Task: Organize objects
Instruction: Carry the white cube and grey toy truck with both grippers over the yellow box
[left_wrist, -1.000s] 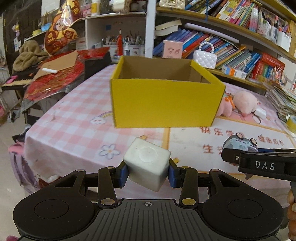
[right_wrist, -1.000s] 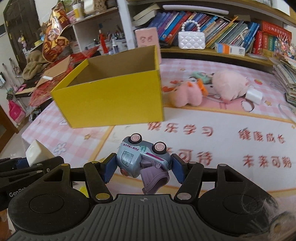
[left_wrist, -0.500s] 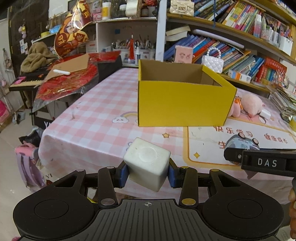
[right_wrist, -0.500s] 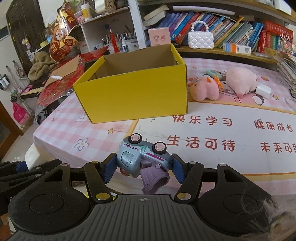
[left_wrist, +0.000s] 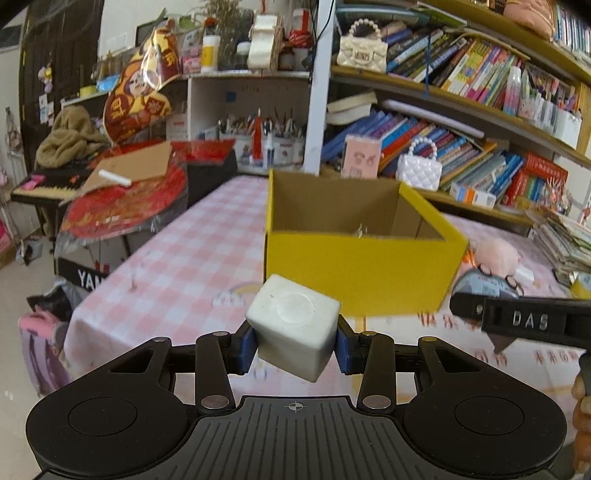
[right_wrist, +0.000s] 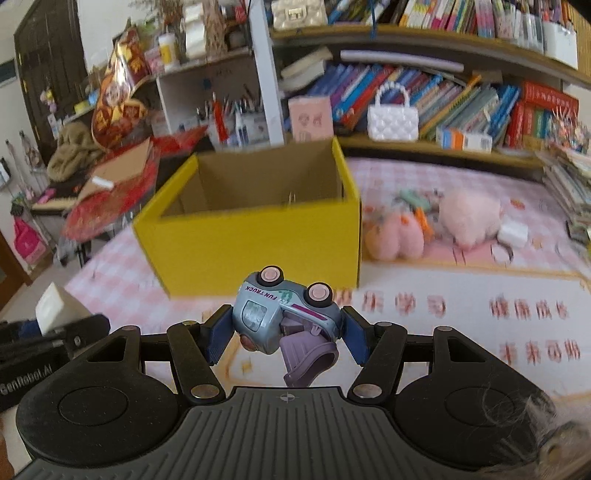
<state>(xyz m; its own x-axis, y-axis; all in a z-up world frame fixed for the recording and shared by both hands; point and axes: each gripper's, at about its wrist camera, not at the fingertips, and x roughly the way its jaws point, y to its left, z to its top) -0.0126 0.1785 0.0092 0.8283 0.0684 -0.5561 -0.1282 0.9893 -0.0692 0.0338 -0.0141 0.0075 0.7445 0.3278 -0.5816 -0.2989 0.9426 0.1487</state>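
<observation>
Left fingers (left_wrist: 294, 347) pinch the white cube (left_wrist: 293, 326); right fingers (right_wrist: 284, 332) pinch the toy truck (right_wrist: 286, 314)

"FUN TRUCK" on toy truck (right_wrist: 286, 317); "DAS" on right hand-held gripper (left_wrist: 480, 295)

Both wrist cameras looked forward and downward over their fingers, sharing the yellow box (left_wrist: 354, 266) (right_wrist: 255, 243) just ahead.

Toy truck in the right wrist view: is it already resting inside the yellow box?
No: the toy truck is clamped upside down in the right gripper, in front of the yellow box.
</observation>
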